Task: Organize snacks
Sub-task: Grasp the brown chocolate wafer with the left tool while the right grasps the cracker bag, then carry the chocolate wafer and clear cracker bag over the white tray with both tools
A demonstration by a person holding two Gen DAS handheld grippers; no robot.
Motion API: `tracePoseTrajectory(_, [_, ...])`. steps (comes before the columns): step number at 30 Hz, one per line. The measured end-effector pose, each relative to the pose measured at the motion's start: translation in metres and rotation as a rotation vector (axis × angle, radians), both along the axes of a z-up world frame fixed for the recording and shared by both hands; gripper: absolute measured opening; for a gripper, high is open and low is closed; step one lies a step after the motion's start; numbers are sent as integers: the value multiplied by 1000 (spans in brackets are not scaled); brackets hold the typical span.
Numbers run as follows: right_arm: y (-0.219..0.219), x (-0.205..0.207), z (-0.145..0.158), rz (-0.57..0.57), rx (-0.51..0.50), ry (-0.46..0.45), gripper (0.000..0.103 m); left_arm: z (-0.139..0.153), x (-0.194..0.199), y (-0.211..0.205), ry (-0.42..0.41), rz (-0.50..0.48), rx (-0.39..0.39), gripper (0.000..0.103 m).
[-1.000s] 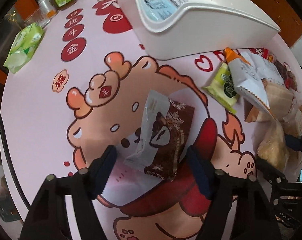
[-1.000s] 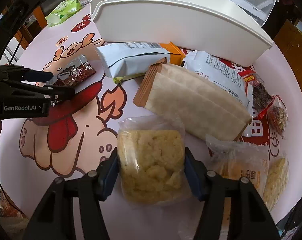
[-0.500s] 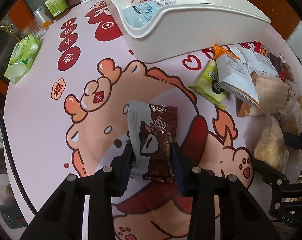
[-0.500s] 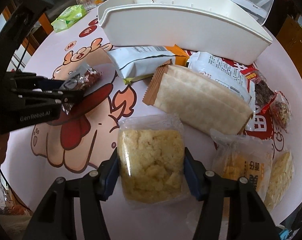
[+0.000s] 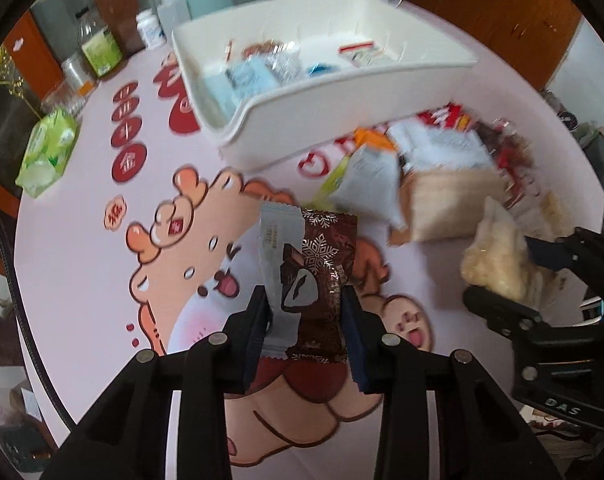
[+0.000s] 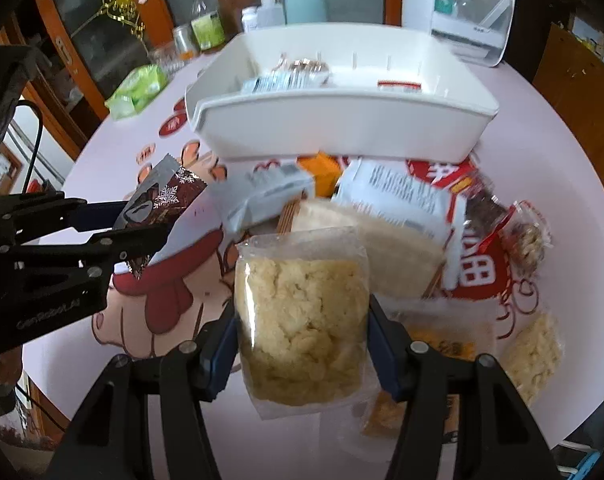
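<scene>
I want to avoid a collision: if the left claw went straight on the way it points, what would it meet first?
Probably the bare tablecloth. The left claw, shut on two wrappers, points steeply down at the cartoon print; the bin and snack pile lie beyond. Depth is unclear.

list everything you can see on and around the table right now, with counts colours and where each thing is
white bin: 1, white, far middle of the table, a few packets inside
brown snowflake snack packet: 1, brown, held off the table in the left gripper
grey packet: 1, grey, pinched alongside the brown one
clear bag of yellow crumbly snack: 1, pale yellow, held in the right gripper
loose snack pile: several, white, tan, red, orange, in front of the bin
green tissue pack: 1, green, far left table edge
bottles and jars: several, beyond the table
table cover: 1, pink with cartoon print
left gripper: black, shut on both packets
right gripper: black, shut on the bag
</scene>
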State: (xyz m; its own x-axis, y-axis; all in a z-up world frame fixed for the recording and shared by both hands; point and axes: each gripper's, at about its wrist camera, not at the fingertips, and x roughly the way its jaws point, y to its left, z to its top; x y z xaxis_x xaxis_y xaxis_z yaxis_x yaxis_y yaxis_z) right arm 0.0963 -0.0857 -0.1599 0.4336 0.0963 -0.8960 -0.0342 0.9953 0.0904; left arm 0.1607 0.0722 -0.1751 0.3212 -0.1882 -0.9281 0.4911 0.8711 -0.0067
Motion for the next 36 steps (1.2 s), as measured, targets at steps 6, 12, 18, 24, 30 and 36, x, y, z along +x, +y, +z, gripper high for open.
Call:
tracePoseTrajectory(6, [-16, 10, 27, -22, 9, -66, 58, 37, 3, -13, -60, -9, -64, 34])
tracePoseTrajectory(12, [-29, 27, 54, -26, 4, -140, 58, 71, 15, -26, -119, -20, -126, 34])
tracePoseTrajectory(18, [-45, 48, 81, -34, -2, -219, 58, 102, 27, -42, -182, -4, -175, 34])
tracePoseTrajectory(24, [-67, 78, 113, -37, -49, -310, 58, 127, 49, -55, -245, 31, -199, 34])
tracePoseTrajectory(30, [-92, 116, 147, -44, -118, -401, 59, 154, 79, -62, -317, 90, -220, 34])
tracePoseTrajectory(36, [-110, 156, 162, -55, -95, -431, 59, 176, 108, -67, -382, 156, -218, 34])
